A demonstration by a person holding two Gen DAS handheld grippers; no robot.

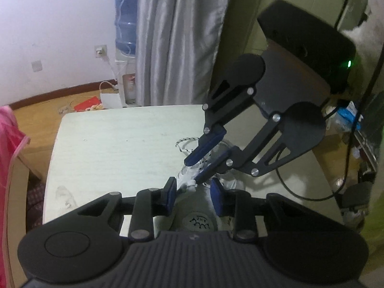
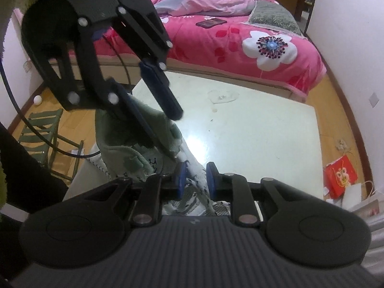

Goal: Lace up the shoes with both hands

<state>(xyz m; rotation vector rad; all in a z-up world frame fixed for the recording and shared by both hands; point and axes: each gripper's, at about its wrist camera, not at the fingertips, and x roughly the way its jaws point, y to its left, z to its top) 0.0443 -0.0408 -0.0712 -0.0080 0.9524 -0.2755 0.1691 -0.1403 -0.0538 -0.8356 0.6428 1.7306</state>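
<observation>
Blue-padded left gripper [image 1: 194, 192], jaws partly apart, straddles the collar of the grey-green shoe [image 1: 200, 218]; whether its pads press the fabric cannot be told. Right gripper [image 1: 195, 171], jaws narrow, reaches the shoe's lacing area from the far side; no grip on anything can be made out. A speckled lace [image 1: 186, 141] loops just beyond the shoe on the pale table [image 1: 115, 148].

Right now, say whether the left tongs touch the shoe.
Cannot tell. In the left wrist view the shoe sits between the left tongs, but neither view shows clear contact or gap.
</observation>
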